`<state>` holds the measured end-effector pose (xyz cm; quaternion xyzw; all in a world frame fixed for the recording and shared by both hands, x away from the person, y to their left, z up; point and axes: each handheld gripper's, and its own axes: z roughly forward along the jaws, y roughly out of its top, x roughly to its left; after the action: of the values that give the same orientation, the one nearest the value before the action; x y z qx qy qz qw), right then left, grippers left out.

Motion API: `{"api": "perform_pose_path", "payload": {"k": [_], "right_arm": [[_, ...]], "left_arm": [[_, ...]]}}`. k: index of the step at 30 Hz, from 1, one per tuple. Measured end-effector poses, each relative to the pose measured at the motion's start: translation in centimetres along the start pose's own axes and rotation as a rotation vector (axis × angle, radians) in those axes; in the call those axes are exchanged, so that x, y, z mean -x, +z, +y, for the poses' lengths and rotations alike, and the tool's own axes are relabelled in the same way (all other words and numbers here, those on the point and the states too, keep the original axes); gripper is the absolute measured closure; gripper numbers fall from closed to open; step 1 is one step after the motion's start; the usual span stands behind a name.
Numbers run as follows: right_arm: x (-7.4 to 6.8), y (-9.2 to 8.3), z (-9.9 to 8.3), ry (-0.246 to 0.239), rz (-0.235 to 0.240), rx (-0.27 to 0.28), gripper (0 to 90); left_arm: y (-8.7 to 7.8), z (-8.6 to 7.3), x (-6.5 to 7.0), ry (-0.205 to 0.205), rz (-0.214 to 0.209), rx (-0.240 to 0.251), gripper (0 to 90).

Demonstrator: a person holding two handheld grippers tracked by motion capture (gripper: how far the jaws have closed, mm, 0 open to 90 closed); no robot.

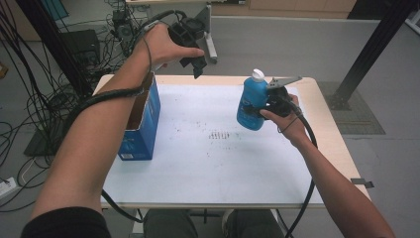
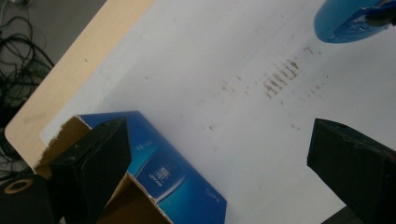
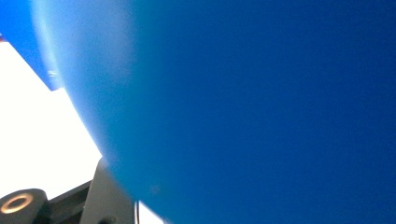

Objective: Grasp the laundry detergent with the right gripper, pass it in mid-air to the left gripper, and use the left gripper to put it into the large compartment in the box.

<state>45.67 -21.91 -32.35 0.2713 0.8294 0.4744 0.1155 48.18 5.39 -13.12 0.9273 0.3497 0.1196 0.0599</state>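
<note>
White sheeting is covering the surface (image 1: 208,163) below me. My right tongs (image 1: 257,106) are clamping the blue bottle (image 1: 251,101) upright, clear above the sheet's right half. My left tongs (image 1: 198,67) are hanging wide open and empty over the open blue box (image 1: 143,124) standing at the left edge.

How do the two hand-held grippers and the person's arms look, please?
Both the left gripper and the right gripper are black, each trailing a thick black cable. The right one carries a grey three-cornered plate. The forearms are bare; a black sleeve shows.
</note>
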Motion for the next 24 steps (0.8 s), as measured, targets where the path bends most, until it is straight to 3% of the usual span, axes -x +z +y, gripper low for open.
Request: {"api": "perform_pose_path", "payload": {"k": [3,8,12,14,18,24], "right_arm": [[-0.3,0.2,1.4,-0.041,0.052,-0.018,44.3],[-1.4,0.9,3.3,-0.103,0.125,-0.034,44.3],[-2.8,2.1,4.9,-0.161,0.198,-0.059,44.3],[-3.1,2.4,5.1,-0.173,0.211,-0.06,44.3],[-4.6,3.7,6.2,-0.221,0.284,-0.079,44.3],[-6.1,5.0,7.0,-0.258,0.343,-0.108,44.3]], "left_arm": [[-0.7,-0.2,0.6,0.087,-0.005,-0.007,6.8],[-1.5,-0.4,1.2,0.174,-0.021,0.008,6.8],[-2.1,-0.7,1.8,0.248,-0.06,0.021,6.8],[-2.1,-0.8,1.9,0.259,-0.069,0.026,6.8],[-2.1,-1.1,2.8,0.331,-0.097,0.02,6.6],[-2.4,-1.3,3.5,0.367,-0.112,0.02,6.0]]}}
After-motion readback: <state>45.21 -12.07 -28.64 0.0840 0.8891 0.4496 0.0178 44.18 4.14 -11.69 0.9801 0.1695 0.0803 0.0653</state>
